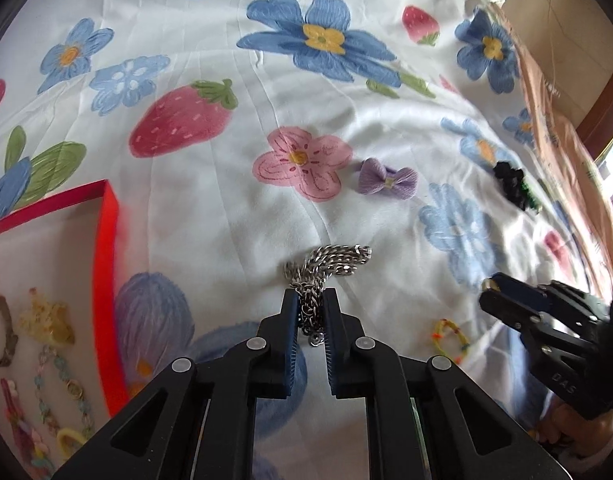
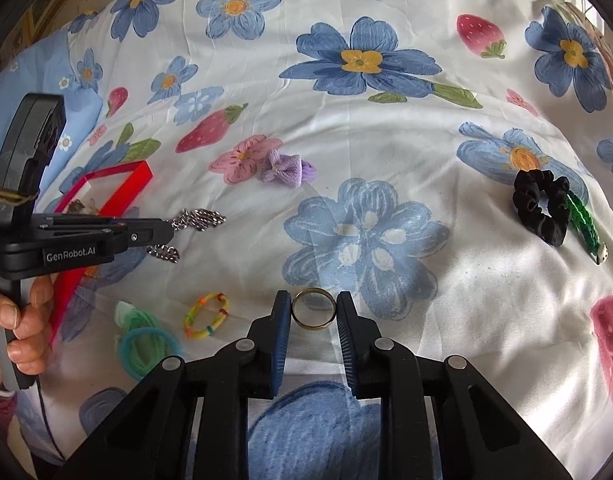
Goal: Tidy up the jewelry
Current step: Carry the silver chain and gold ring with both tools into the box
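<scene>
Silver links of a heaped metal chain sit clamped in the left gripper, while the right gripper has its jaws pressed on a thin gold-coloured metal ring.
Both pieces lie on the white floral bedsheet; farther off rest a lilac knitted bow, a black fabric scrunchie and, leftward, a red-rimmed tray holding trinkets.
</scene>
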